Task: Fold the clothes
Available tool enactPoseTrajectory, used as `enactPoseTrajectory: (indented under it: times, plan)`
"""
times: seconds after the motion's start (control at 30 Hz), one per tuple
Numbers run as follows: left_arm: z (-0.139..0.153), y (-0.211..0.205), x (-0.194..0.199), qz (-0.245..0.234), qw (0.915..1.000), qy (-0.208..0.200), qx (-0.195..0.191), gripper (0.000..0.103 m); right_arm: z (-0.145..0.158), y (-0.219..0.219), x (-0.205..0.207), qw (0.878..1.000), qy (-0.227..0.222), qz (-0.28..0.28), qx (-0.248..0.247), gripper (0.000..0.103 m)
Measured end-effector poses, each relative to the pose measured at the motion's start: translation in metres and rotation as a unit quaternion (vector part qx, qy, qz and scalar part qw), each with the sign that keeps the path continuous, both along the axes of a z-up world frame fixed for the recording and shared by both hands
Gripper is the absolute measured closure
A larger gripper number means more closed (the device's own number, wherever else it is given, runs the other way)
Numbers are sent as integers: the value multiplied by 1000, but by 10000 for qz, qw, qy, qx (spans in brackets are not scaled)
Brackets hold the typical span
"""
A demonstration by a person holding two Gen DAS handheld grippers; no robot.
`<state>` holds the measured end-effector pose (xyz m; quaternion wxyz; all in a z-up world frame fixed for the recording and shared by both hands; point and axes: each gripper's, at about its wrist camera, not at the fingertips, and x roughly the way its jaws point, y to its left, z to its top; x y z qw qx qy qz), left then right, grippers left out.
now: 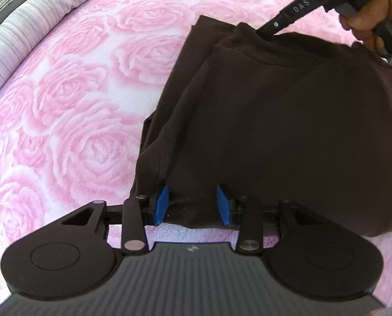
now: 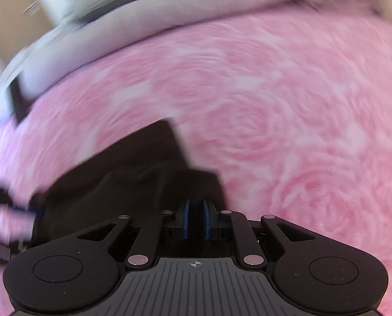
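A dark brown garment (image 1: 288, 118) lies folded in layers on a pink rose-patterned blanket (image 1: 77, 105). My left gripper (image 1: 193, 205) is open at its near edge, and the cloth's hem lies between the blue pads (image 1: 162, 205). At the far corner, a hand (image 1: 364, 23) holds my right gripper (image 1: 268, 29), whose tip sinks into a raised peak of the fabric. The right wrist view is motion-blurred. There the right gripper (image 2: 196, 218) has its pads close together, with the garment (image 2: 132, 184) right at them.
Grey striped bedding (image 1: 19, 31) runs along the blanket's far left edge and shows blurred in the right wrist view (image 2: 143, 18). Open blanket (image 2: 288, 105) spreads to the left of the garment and beyond it. A pale wall is at the upper left.
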<state>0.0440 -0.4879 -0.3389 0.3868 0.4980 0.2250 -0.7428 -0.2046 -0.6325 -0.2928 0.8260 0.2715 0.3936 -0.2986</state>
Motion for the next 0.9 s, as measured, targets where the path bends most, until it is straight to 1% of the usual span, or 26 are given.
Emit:
enactPoseTrajectory:
  times: [0.03, 0.1, 0.13, 0.2, 0.23, 0.3, 0.33, 0.37, 0.4, 0.43, 0.47, 0.53, 0.57, 0.6, 0.67, 0.73, 0.8, 0.87, 0.9]
  plan:
    - [3, 1, 3, 60, 10000, 25, 12, 68, -1, -5, 0, 9999, 9, -117, 19, 91]
    - [15, 4, 9, 132, 9998, 161, -67, 75, -3, -15, 1, 9994, 27, -352, 58, 91]
    - [18, 4, 10, 126, 9997, 202, -109, 75, 1, -14, 0, 9993, 3, -372, 65, 91]
    - [22, 3, 12, 112, 9994, 280, -192, 75, 15, 4, -4, 9998, -45, -172, 12, 91]
    - [24, 3, 13, 105, 9992, 319, -233, 75, 17, 14, -3, 10000, -14, -38, 24, 91]
    - [28, 3, 16, 90, 9987, 397, -315, 75, 17, 34, 1, 9997, 78, 226, 99, 91]
    - [22, -2, 18, 198, 9986, 392, -299, 75, 12, 43, 3, 9991, 150, 339, 189, 91]
    - [16, -7, 21, 310, 9984, 386, -280, 75, 5, 50, 5, 9986, 222, 374, 288, 89]
    - [10, -12, 24, 422, 9980, 379, -261, 74, -2, 55, 6, 9982, 284, 367, 370, 79]
    - [5, -17, 28, 577, 9974, 387, -204, 72, -6, 60, 5, 9983, 265, 351, 373, 63]
    - [0, -23, 32, 734, 9964, 397, -145, 63, -7, 64, 3, 9987, 195, 330, 325, 56]
    - [4, -20, 28, 688, 9968, 351, -190, 64, 0, 76, -1, 9990, 248, 354, 133, 54]
    - [6, -18, 25, 662, 9970, 327, -214, 66, 5, 82, -3, 9989, 298, 374, 26, 53]
    - [8, -16, 23, 635, 9972, 303, -237, 68, 11, 89, -9, 9988, 280, 388, -29, 53]
    - [12, -13, 19, 583, 9976, 256, -285, 69, 23, 104, -24, 9989, 189, 425, -75, 53]
    - [16, -10, 14, 530, 9978, 209, -332, 69, 24, 123, -35, 9981, 290, 532, -77, 53]
    - [20, -7, 9, 477, 9980, 162, -380, 69, 14, 139, -46, 9972, 427, 608, 52, 53]
    - [24, -4, 5, 424, 9981, 114, -427, 70, 10, 150, -55, 9971, 478, 584, 25, 53]
    - [26, -2, 3, 398, 9981, 91, -451, 70, 12, 153, -59, 9977, 471, 487, 58, 53]
